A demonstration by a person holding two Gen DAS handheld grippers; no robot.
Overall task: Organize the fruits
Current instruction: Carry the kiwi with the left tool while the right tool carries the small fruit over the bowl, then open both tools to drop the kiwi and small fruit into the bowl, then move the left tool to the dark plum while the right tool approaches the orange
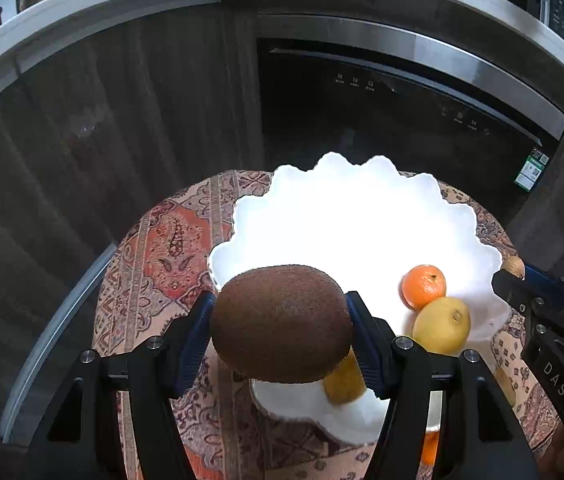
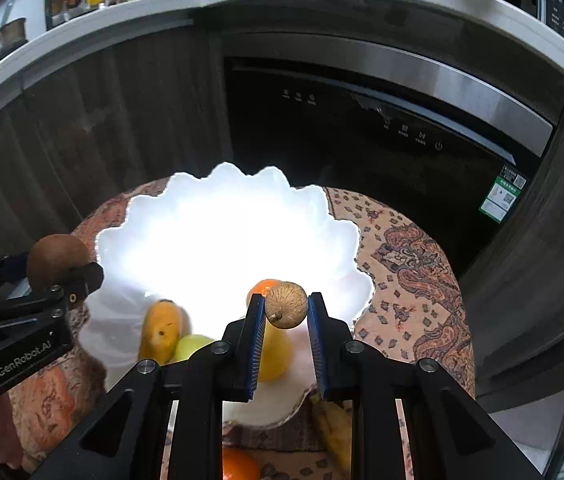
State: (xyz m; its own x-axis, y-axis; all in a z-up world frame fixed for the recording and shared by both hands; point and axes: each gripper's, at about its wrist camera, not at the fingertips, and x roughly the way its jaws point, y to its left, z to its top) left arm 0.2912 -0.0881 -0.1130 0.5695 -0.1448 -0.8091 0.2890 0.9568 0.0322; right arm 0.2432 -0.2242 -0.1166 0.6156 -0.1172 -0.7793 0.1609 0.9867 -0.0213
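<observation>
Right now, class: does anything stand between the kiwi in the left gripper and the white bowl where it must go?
Nothing visible does. The kiwi hangs over the near rim of the white bowl; the orange and lemon lie off to the right.

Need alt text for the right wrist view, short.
The right gripper is shut on a small round tan fruit above a scalloped white bowl holding an orange and yellow fruits. At left, the left gripper holds a brown kiwi; the bowl sits on a patterned cloth.
</observation>
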